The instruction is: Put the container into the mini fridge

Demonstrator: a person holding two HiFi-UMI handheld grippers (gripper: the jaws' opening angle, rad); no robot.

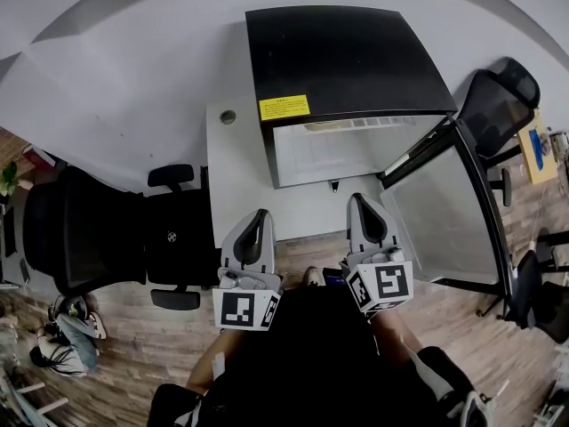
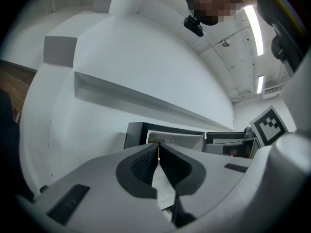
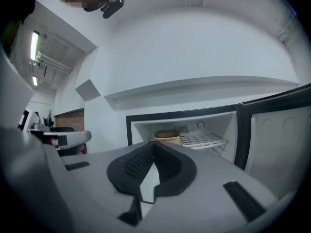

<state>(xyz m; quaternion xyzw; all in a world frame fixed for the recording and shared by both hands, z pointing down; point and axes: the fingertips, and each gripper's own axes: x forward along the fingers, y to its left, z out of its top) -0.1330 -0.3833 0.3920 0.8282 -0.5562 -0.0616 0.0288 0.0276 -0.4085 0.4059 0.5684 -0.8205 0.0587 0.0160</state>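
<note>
The black mini fridge [image 1: 342,60] stands in front of me with its door [image 1: 444,216] swung open to the right. Inside, a beige container with a brown lid [image 3: 166,136] sits on the white wire shelf [image 3: 201,141], seen in the right gripper view. My right gripper [image 3: 153,143] is shut with nothing between its jaws, well short of the fridge opening [image 1: 356,145]. In the head view it [image 1: 357,199] points at the fridge. My left gripper [image 1: 261,213] is beside it, jaws together [image 2: 159,146] and holding nothing.
The fridge rests on a white table [image 1: 233,181]. A black office chair [image 1: 89,234] stands at the left, another chair [image 1: 498,96] at the right behind the open door. The floor below is wood [image 1: 133,345]. The fridge top carries a yellow sticker [image 1: 284,108].
</note>
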